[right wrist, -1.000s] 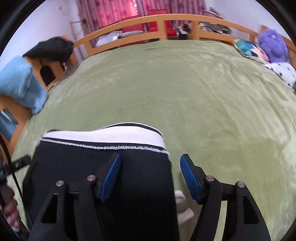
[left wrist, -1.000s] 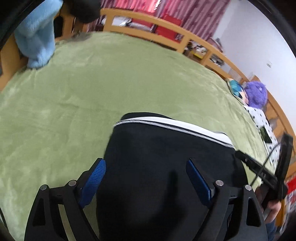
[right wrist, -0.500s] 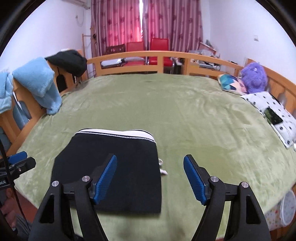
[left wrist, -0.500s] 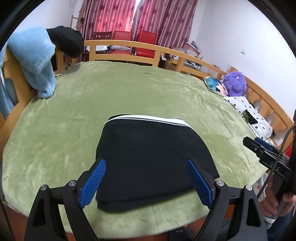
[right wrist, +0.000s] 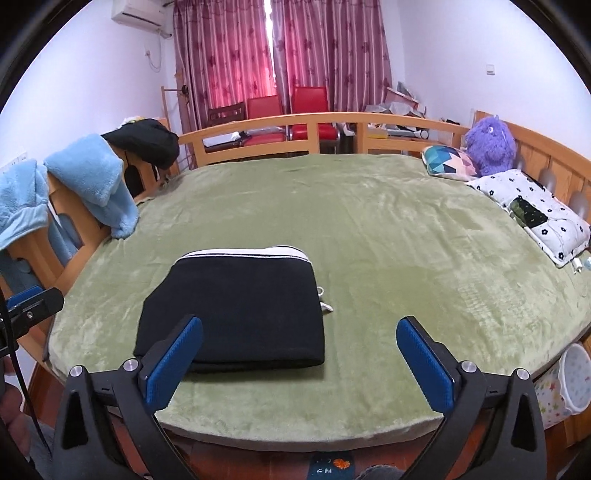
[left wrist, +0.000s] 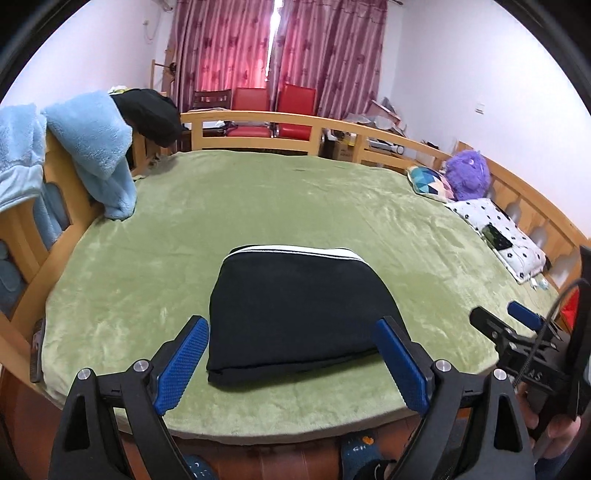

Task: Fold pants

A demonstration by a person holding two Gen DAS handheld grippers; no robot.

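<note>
Pants (left wrist: pixel 299 310), black, folded into a compact rectangular stack, lying flat on green bed blanket (left wrist: pixel 258 206) near its front edge; white waistband (right wrist: pixel 243 254) along far side of stack, white drawstring ends (right wrist: pixel 325 301) poking out at its right side. Left gripper (left wrist: pixel 291 363) held off the near edge of the bed, jaws spread wide, blue pads (left wrist: pixel 181 363) on either side of the stack in view but touching nothing, holding nothing. Right gripper (right wrist: pixel 299 365) likewise wide open and empty, left pad overlapping the stack's near corner in view, contact not discernible. Right gripper also seen at right edge of left wrist view (left wrist: pixel 517 325), left gripper at left edge of right wrist view (right wrist: pixel 29 306). Small white bin (right wrist: pixel 576 384) beside bed at lower right. Farther on: light blue fleece garments (left wrist: pixel 92 147) draped over wooden bed rail (left wrist: pixel 258 120) at left, black garment (left wrist: pixel 151 114) next to them. Spotted white pillow (right wrist: pixel 535 210) at right edge of bed, patterned cushion (right wrist: pixel 448 162) and purple plush toy (right wrist: pixel 489 142) beyond it. Past the rail, red chairs (right wrist: pixel 286 107), then pink patterned curtains (right wrist: pixel 280 51); air conditioner (right wrist: pixel 138 13) high on left wall.
</note>
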